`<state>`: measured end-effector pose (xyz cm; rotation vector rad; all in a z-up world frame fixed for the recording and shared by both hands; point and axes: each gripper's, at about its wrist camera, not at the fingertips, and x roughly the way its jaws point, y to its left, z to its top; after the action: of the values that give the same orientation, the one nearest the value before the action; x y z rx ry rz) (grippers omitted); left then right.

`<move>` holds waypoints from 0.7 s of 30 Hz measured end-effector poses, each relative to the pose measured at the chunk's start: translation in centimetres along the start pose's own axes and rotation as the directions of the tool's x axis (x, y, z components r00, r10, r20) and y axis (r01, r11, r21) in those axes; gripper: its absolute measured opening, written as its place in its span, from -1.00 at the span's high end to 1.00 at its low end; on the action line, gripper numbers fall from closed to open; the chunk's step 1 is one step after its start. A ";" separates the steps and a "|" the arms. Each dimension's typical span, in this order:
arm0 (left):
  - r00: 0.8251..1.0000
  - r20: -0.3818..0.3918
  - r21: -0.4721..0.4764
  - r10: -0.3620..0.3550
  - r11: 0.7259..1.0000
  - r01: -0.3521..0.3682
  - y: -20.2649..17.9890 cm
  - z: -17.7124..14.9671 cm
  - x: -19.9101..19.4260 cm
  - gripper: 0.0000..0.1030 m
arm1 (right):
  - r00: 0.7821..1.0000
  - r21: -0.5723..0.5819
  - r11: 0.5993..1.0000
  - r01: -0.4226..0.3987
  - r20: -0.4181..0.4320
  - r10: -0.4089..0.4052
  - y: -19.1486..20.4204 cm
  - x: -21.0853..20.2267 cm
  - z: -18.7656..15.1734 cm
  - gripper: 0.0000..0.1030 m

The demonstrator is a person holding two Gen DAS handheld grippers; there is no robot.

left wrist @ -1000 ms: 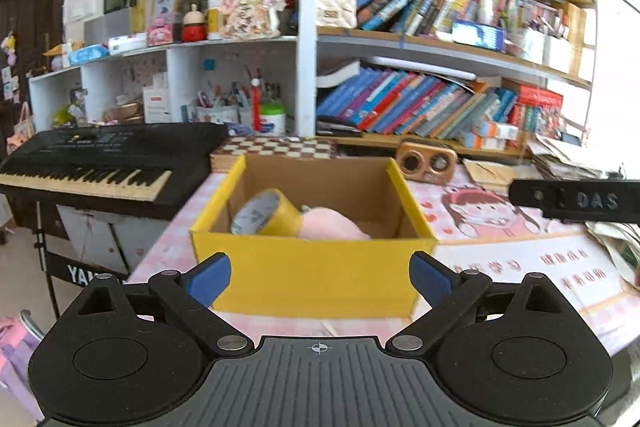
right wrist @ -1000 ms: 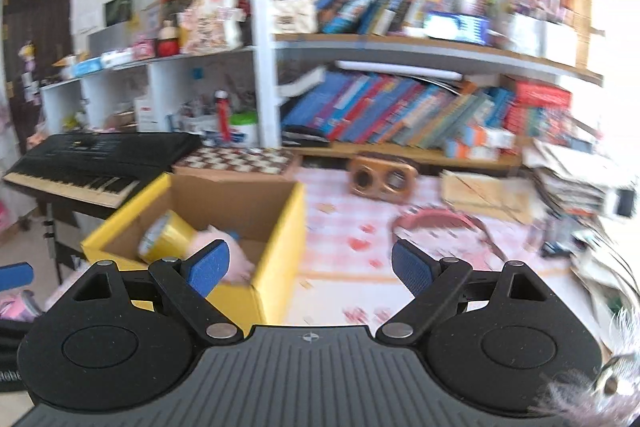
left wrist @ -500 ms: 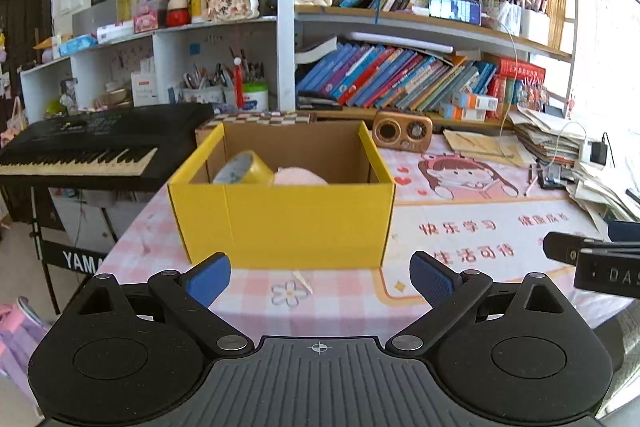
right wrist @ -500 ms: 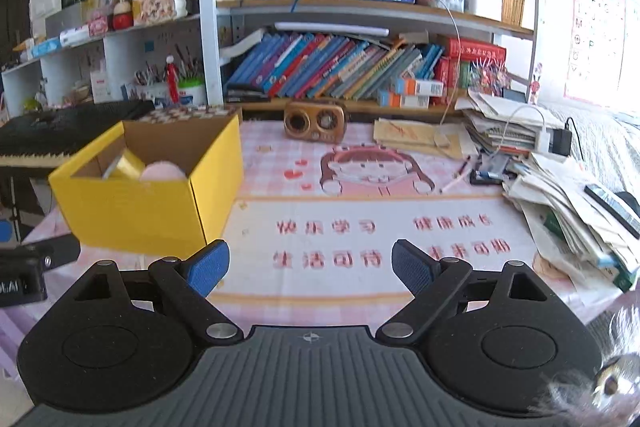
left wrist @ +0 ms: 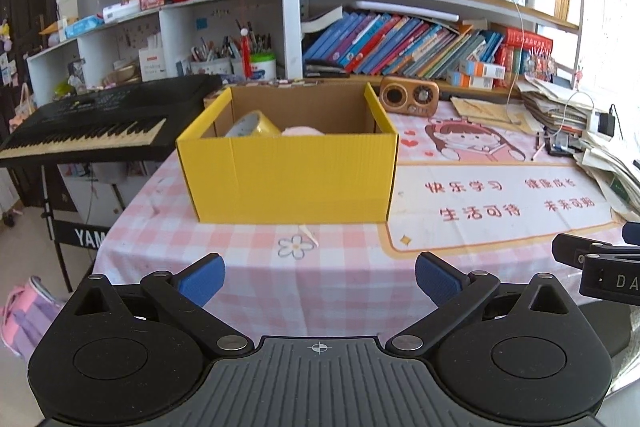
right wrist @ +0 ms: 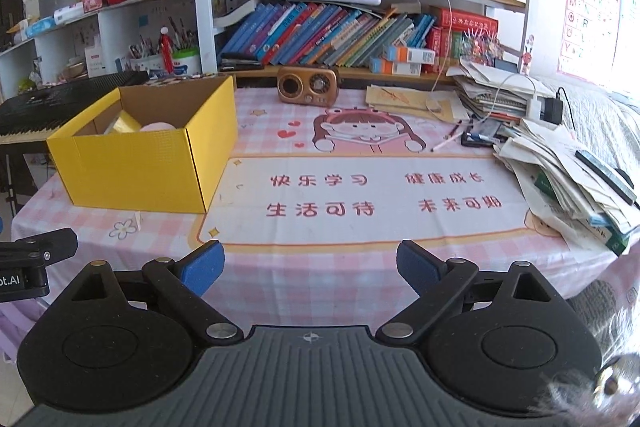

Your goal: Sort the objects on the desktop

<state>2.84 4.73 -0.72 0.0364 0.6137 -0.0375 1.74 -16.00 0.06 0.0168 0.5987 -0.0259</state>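
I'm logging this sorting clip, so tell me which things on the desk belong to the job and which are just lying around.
Belongs to the job:
yellow cardboard box
yellow tape roll inside it
pink soft item inside it
left gripper, open
right gripper, open

Just lying about:
wooden retro radio
paper stack
charger
keyboard piano
shelved books

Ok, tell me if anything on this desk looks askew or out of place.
The paper pile at the desk's right edge is slumped and fanned out, sheets overhanging the tablecloth. A pen lies loose beside it. The yellow box sits square, holding a tape roll and something pink. Both grippers are open and empty.
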 end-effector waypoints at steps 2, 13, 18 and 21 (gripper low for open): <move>1.000 -0.012 0.001 -0.003 1.000 0.003 0.0 -0.2 0.1 -0.99 | 1.000 -0.002 1.000 0.004 -0.011 -0.004 0.1 0.0 -0.3 -0.86; 0.998 -0.060 -0.017 -0.021 1.000 0.020 0.0 -0.6 0.8 -1.00 | 0.999 0.003 1.000 0.020 -0.025 -0.020 -0.1 0.3 -0.6 -0.95; 0.997 -0.079 -0.027 -0.027 0.999 0.025 0.0 -0.7 1.0 -1.00 | 0.999 0.003 1.000 0.023 -0.029 -0.022 -0.2 0.3 -0.6 -0.98; 0.996 -0.079 -0.030 -0.030 0.999 0.028 0.0 -0.7 1.0 -1.00 | 0.999 0.002 1.000 0.022 -0.031 -0.022 -0.2 0.3 -0.6 -0.99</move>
<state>3.23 4.72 -1.91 0.0008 0.6944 -0.0551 1.68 -16.19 -0.62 0.0134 0.6294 -0.0476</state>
